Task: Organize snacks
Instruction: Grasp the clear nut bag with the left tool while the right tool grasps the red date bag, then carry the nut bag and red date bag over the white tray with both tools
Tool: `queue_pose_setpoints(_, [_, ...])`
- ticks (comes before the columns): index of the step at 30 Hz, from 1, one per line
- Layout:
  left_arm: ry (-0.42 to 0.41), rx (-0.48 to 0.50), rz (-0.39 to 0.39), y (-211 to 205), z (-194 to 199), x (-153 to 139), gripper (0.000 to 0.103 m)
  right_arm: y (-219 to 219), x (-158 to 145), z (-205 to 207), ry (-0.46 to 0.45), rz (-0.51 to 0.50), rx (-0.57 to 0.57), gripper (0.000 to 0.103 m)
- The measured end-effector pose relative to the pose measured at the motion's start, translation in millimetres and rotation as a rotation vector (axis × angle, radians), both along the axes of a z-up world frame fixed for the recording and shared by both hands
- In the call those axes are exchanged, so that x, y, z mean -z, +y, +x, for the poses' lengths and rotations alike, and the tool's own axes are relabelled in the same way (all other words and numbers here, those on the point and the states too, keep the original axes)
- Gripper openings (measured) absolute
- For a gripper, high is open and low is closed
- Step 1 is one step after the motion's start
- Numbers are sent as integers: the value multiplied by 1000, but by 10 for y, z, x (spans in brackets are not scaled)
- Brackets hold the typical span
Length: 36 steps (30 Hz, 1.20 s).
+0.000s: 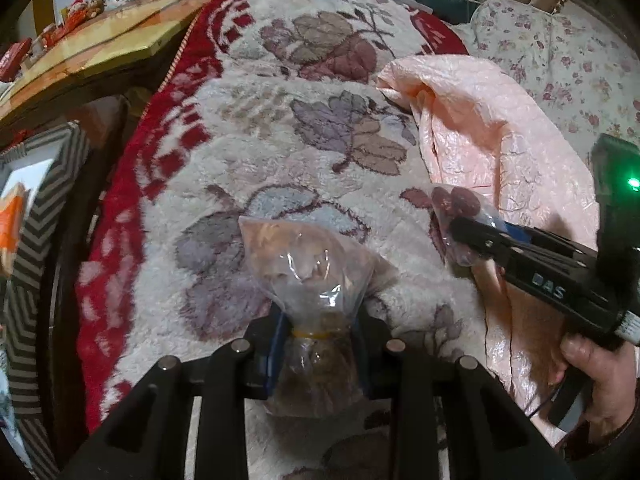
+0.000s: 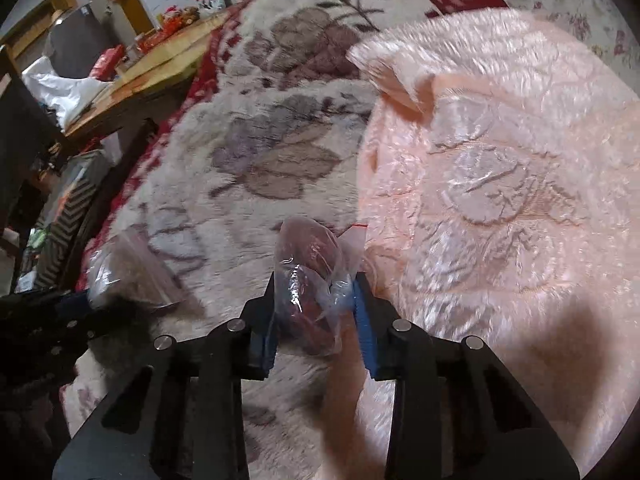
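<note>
My left gripper (image 1: pixel 318 344) has its fingers clamped on a clear bag of brown snacks (image 1: pixel 308 276) at its yellow tie, the bag resting on the floral blanket (image 1: pixel 256 136) of the bed; my right gripper (image 2: pixel 316 304) – fingers closed – grips a small clear bag of dark red pieces (image 2: pixel 310 276) just beside the pink quilt (image 2: pixel 500 184); beyond, at the left, a wooden counter (image 1: pixel 100 44) carries red packets.

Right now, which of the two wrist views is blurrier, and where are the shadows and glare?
Right wrist view: smeared by motion blur, worst on the shiny pink quilted cover, dark shadow lower right. Left wrist view: sharper; glare on the clear plastic bag of brown snacks; strong fisheye bending at the edges.
</note>
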State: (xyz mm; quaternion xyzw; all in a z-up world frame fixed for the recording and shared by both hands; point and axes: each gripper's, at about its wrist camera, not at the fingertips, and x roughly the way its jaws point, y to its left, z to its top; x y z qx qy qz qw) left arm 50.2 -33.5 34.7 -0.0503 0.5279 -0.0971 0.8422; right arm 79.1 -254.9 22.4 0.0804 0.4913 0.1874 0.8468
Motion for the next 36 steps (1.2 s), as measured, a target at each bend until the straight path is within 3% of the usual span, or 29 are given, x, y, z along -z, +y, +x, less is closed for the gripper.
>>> queue_pose_setpoints(6, [-36,-34,7,170,-151,-153,31,159,-282,-267,-73,47,-39,32])
queue_pose_setpoints(15, [-86,-123,42,511,-382,-328,30,488,-333,-565,-49,144,-80,32])
queue_pose_setpoints(36, [-156,-288,56,1271,-687,-529,30,1222,-653,-746,-68,145,-214,32])
